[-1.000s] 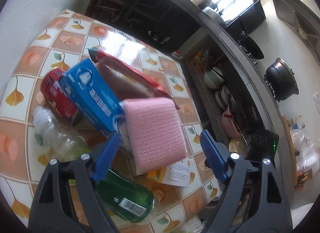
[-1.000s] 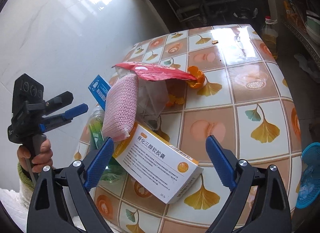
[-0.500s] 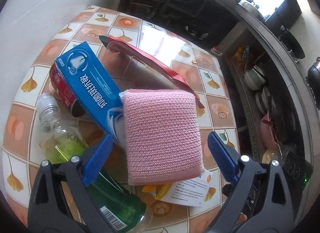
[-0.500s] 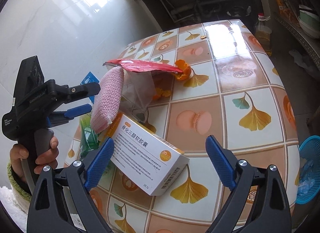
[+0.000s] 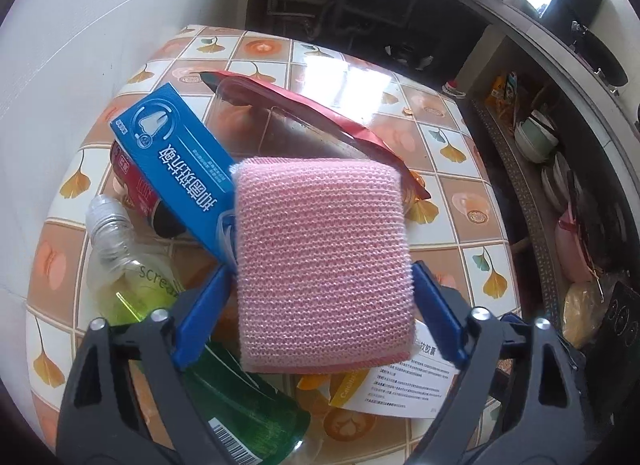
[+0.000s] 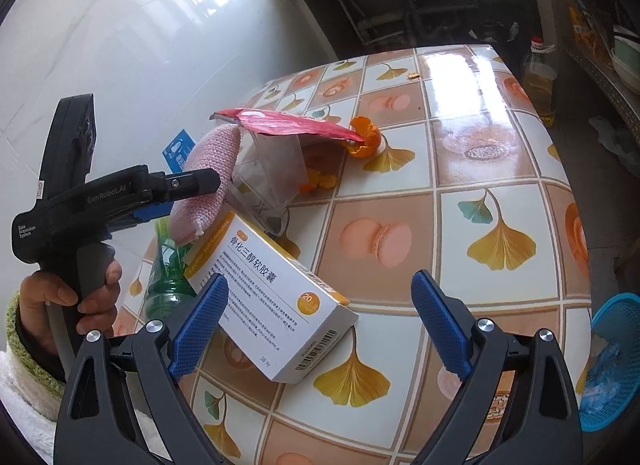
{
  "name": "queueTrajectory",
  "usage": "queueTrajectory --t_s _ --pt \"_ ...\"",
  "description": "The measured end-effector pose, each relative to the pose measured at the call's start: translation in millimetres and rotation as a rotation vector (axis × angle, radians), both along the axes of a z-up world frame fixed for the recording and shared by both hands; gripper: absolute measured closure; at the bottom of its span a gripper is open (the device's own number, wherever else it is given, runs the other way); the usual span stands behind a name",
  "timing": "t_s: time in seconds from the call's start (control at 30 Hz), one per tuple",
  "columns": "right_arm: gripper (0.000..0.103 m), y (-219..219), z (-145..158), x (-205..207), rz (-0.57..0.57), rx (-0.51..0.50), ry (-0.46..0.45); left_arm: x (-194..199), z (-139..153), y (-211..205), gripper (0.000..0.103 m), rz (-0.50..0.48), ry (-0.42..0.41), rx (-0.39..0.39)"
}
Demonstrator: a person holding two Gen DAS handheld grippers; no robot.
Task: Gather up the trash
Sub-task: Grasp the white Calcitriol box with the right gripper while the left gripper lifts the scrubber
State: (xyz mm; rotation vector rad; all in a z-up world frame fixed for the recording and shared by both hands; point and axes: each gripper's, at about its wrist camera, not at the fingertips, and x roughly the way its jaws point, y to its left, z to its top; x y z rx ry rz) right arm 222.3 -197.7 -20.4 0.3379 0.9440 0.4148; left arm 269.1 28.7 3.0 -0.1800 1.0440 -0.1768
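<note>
Barely started, looks like. Left claw (image 5: 320, 297) closing around the pink knitted scrub sponge (image 5: 320, 261), pads maybe just touching, hard to tell. Right claw (image 6: 320, 325) wide open, empty, white-and-orange medicine box (image 6: 276, 301) right ahead. Everything else unpicked on the tiled tabletop (image 6: 500, 169).

Glossy white wall (image 6: 132, 49) behind the table (image 6: 472, 169), which wears a ginkgo-leaf tile cloth. Dark counter (image 5: 520, 21) with open shelving (image 5: 560, 169) of bowls on one side. Bright window light glares off wall and tabletop.
</note>
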Motion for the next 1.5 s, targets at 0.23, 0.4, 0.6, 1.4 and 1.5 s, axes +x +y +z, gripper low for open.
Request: queueTrajectory --t_s 0.23,0.4,0.6,1.4,1.5 --pt "0.012 36 5 -4 0.245 -0.165 -0.075 -11 8 11 0.026 -0.006 -0.019 -0.05" --pt "0.012 67 9 -2 0.415 -0.304 -0.134 -19 15 20 0.026 -0.023 -0.04 -0.106" --pt "0.011 96 -6 12 0.561 -0.465 -0.122 -24 20 27 0.026 -0.045 -0.059 -0.169" --pt "0.031 17 -6 -69 0.128 -0.492 0.092 -60 27 1 0.027 -0.258 -0.103 -0.272" --pt "0.031 4 -11 -84 0.028 -0.5 0.144 -67 22 -22 0.027 -0.331 -0.073 -0.269"
